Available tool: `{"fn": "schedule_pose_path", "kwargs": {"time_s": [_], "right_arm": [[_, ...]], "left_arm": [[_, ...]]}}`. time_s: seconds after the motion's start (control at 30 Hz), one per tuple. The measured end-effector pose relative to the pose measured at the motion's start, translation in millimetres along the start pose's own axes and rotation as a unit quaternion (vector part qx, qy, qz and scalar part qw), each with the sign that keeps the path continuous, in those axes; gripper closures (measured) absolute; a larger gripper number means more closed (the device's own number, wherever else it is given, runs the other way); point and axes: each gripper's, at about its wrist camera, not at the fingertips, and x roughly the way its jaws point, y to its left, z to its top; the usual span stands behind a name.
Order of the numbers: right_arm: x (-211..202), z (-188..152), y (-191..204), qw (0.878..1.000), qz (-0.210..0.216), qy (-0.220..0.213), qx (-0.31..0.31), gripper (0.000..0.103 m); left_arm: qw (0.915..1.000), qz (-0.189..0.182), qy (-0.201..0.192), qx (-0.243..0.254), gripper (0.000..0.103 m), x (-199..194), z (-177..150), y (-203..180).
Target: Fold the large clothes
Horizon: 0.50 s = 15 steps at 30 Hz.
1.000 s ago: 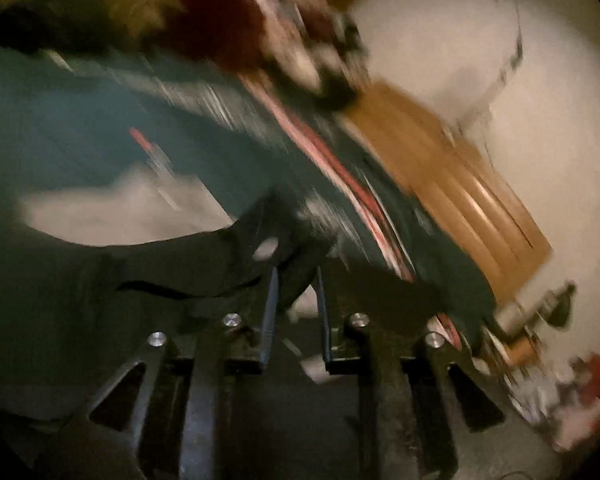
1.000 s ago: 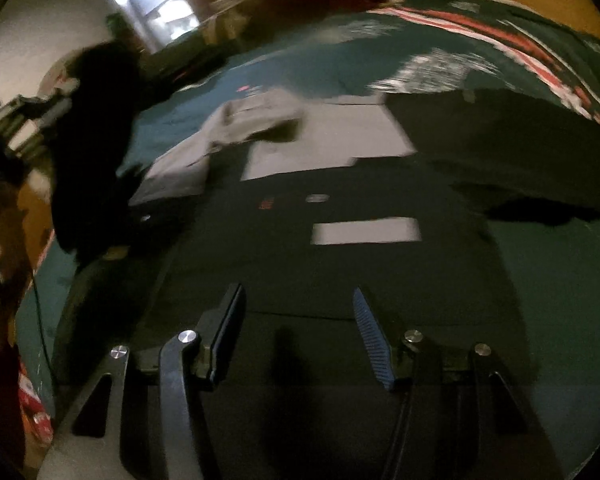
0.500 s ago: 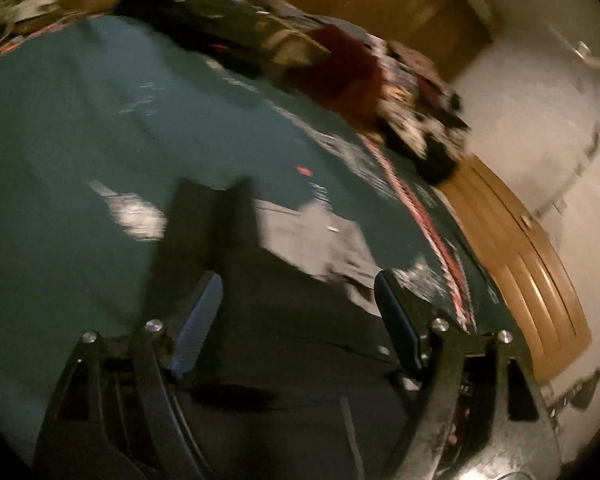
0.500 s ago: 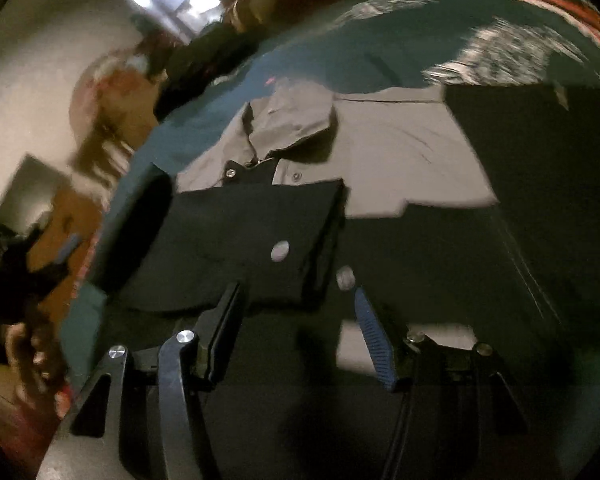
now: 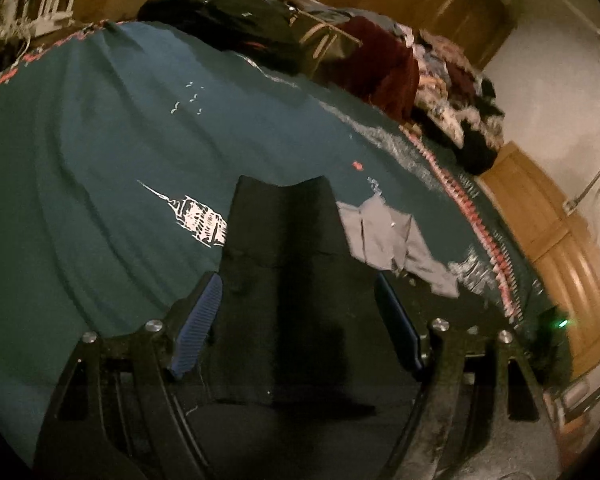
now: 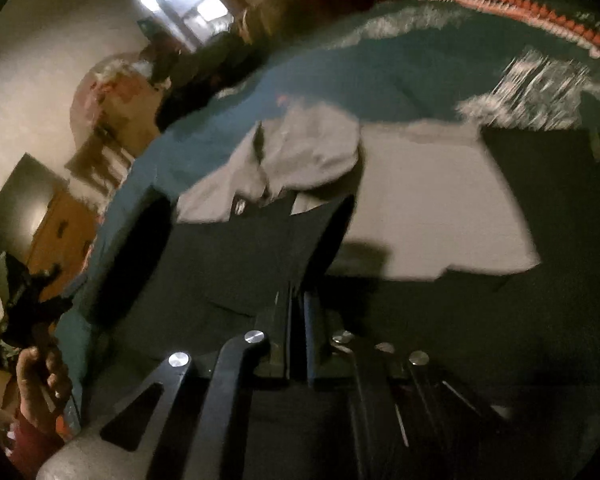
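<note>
Right wrist view: the right gripper jaws have just been closed on the dark garment edge, while the left gripper jaws, released, are held wide above it, so the next fold is judged begun.

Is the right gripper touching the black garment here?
Touching. The right wrist view shows the right gripper shut, pinching the black garment at its folded edge.

Black garment with grey lining; teal bedspread, white tower print
</note>
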Motion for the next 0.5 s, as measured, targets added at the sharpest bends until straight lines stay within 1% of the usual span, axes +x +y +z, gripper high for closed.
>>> {"fn": "schedule_pose_path", "kwargs": {"time_s": [0.07, 0.17, 0.23, 0.27, 0.33, 0.37, 0.4, 0.43, 0.5], "right_arm": [[-18, 9, -19, 0.999, -0.027, -0.020, 0.006, 0.098], [-30, 17, -52, 0.997, -0.060, -0.027, 0.031, 0.098], [-27, 18, -70, 0.997, -0.065, -0.012, 0.039, 0.098], [-20, 17, -76, 0.997, -0.069, 0.000, 0.034, 0.098], [-11, 16, -80, 0.997, -0.080, 0.013, 0.018, 0.098], [-9, 15, -83, 0.996, -0.082, 0.016, 0.015, 0.098], [-10, 13, -87, 0.996, -0.082, 0.017, 0.015, 0.098], [-10, 10, -87, 0.996, -0.082, 0.019, 0.013, 0.097], [-11, 12, -82, 0.995, -0.095, 0.026, -0.005, 0.086]], "left_arm": [[0.9994, 0.024, 0.015, 0.019, 0.026, 11, -1, -7], [0.9971, 0.049, 0.038, 0.043, 0.026, 25, -3, -14], [0.9943, 0.063, 0.061, 0.061, 0.026, 40, -6, -22], [0.9923, 0.071, 0.076, 0.067, 0.026, 47, -8, -24], [0.9870, 0.095, 0.103, 0.078, 0.025, 63, -13, -27], [0.9842, 0.101, 0.120, 0.083, 0.025, 71, -16, -26], [0.9823, 0.107, 0.127, 0.086, 0.025, 76, -19, -26], [0.9820, 0.109, 0.128, 0.087, 0.025, 75, -20, -26], [0.9839, 0.101, 0.121, 0.085, 0.025, 71, -21, -27]]}}
